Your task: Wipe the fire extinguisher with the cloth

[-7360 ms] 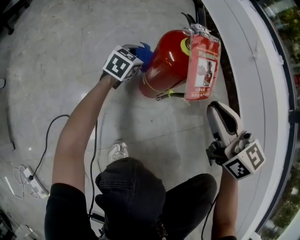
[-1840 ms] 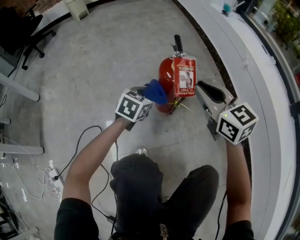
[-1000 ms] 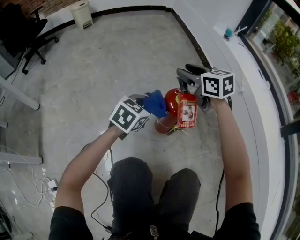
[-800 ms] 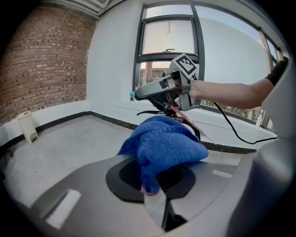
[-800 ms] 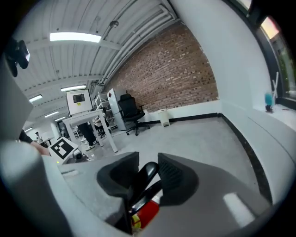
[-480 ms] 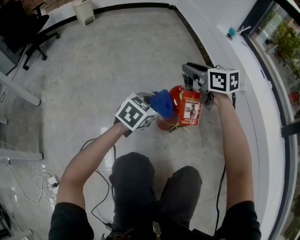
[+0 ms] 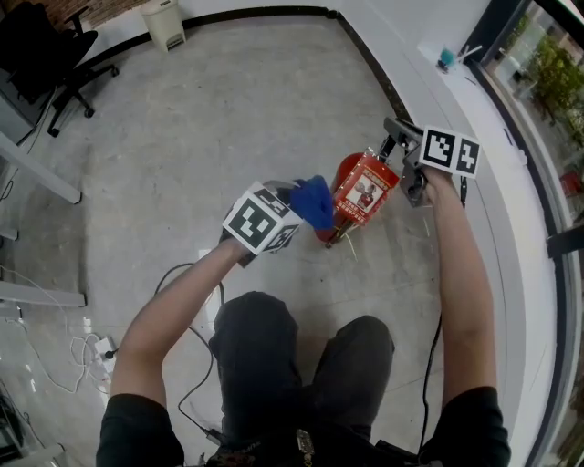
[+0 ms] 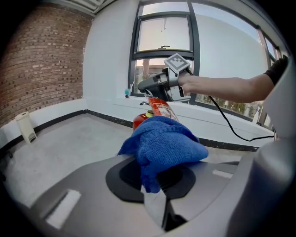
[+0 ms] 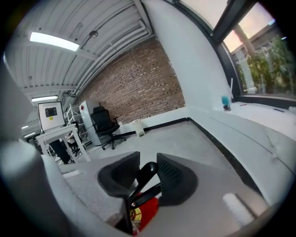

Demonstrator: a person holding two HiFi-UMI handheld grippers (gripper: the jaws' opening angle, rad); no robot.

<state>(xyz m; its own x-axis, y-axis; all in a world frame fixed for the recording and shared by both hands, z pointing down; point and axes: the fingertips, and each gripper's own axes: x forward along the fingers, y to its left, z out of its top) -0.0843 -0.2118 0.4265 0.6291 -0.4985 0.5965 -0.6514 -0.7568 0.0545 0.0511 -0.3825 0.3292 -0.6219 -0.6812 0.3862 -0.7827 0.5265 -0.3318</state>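
Observation:
A red fire extinguisher (image 7: pixel 348 173) with a red-and-white tag stands tilted on the grey floor, its top leaning toward the window ledge. My right gripper (image 7: pixel 402 149) grips its top: in the right gripper view the black handle lever (image 9: pixel 144 176) sits pinched between both pads, with the red body (image 9: pixel 147 210) below. My left gripper (image 7: pixel 285 212) is shut on a bunched blue cloth (image 7: pixel 315 202), held just left of the extinguisher's side. In the left gripper view the cloth (image 8: pixel 162 141) covers the jaws and hides most of the extinguisher (image 8: pixel 138 121) behind it.
A white window ledge (image 7: pixel 474 119) curves along the right, with a small teal object (image 7: pixel 444 60) on it. A black office chair (image 7: pixel 55 55) and a white bin (image 7: pixel 167 20) stand at the far left. Cables (image 7: pixel 91 351) lie on the floor near my legs.
My right gripper came down onto the extinguisher's top, closed on the handle and pulled it rightward, so the extinguisher now leans. The left gripper with the cloth barely shifted.

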